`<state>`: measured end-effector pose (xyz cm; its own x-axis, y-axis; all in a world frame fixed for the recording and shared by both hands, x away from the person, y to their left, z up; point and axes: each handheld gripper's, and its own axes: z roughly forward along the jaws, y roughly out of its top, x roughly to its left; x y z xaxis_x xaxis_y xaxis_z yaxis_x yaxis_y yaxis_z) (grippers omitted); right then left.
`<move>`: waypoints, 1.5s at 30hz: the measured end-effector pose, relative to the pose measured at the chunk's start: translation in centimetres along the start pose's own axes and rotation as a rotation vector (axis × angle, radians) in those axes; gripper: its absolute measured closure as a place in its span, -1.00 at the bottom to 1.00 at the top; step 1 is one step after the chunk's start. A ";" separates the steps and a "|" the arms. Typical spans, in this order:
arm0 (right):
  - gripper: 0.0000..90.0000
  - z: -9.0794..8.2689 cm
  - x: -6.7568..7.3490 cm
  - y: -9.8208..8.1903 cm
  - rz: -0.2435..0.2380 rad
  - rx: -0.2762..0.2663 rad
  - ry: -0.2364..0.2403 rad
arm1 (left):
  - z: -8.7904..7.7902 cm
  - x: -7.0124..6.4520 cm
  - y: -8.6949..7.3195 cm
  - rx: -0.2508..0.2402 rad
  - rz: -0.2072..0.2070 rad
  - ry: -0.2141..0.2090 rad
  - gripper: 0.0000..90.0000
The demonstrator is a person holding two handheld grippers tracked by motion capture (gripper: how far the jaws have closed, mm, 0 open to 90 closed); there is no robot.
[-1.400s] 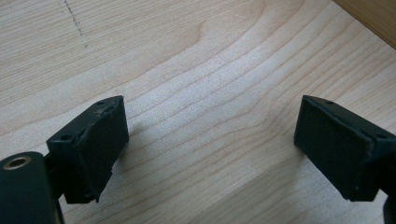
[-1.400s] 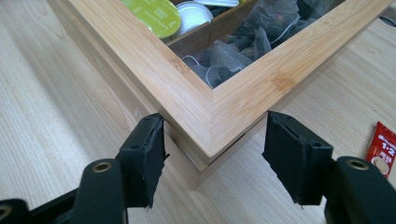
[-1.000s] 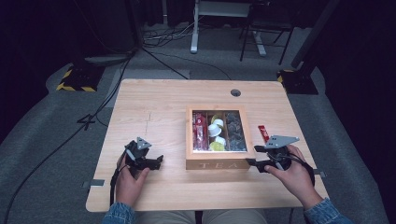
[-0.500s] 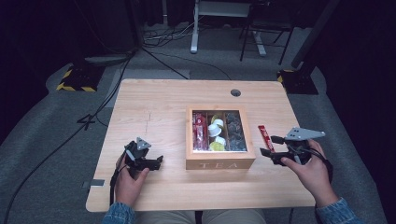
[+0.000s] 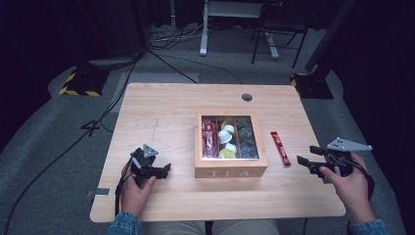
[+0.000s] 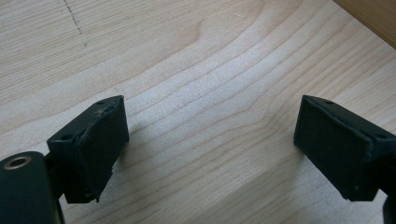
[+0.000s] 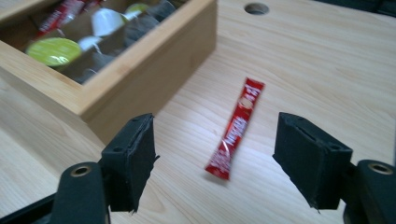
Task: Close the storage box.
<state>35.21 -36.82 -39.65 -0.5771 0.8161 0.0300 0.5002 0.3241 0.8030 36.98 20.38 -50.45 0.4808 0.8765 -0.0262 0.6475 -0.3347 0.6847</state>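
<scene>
**Right tongs pull back from the red sachet**

Since the earlier pictures, the right gripper [image 5: 304, 160] has moved away from the tea box [image 5: 231, 171] toward the desk's right edge, and its jaws have just been opening; nothing lies between them. They stand wide apart, pads bare, as the right gripper view confirms. The left gripper [image 5: 164, 169] has not shifted: it rests near the desk's front-left corner with its jaws apart over bare wood.

The red sachet [image 5: 280, 148] lies flat on the desk [image 5: 166, 107], just beside the right wall of the tea box and apart from it, roughly midway between the desk's front and back edges. It now sits between the box and the right gripper, closer to the box. Its long axis runs from the back of the desk toward the front, leaning slightly toward the right edge at its near end.

In the right gripper view the sachet [image 7: 236, 127] lies ahead of the jaws and between their lines, running nearly lengthwise away from them. The right hand is plainly the nearer one; the box stands between the sachet and the left hand. Any pick-up would probably go to the right gripper, reaching forward toward the box and closing across the sachet's narrow width.
</scene>
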 end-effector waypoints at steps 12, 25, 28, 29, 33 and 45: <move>-0.38 0.7 -3.6 -4.1 0.058 0.087 -0.074 | 0.0 0.0 0.0 -0.002 -0.001 -0.001 -0.77; -0.40 3.8 -5.5 -8.9 0.089 0.158 -0.096 | 0.0 0.0 0.0 -0.002 -0.001 -0.001 -0.77; -0.49 4.2 -5.4 -9.4 0.083 0.129 -0.109 | 0.0 0.0 0.0 -0.002 -0.001 -0.001 -0.77; -0.50 4.2 -5.4 -9.4 0.079 0.125 -0.110 | 0.0 0.0 0.0 -0.002 -0.001 -0.001 -0.77; -0.61 4.4 -5.2 -9.8 0.059 0.097 -0.120 | 0.0 0.0 0.0 -0.001 -0.001 0.000 -0.77; -0.69 4.4 -5.0 -9.9 0.059 0.102 -0.131 | 0.0 0.0 0.0 -0.002 -0.001 0.000 -0.77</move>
<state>36.05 -41.99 -50.36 -0.4593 0.8882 -0.0082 0.5975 0.3158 0.7370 37.00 20.38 -50.46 0.4806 0.8766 -0.0268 0.6466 -0.3335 0.6861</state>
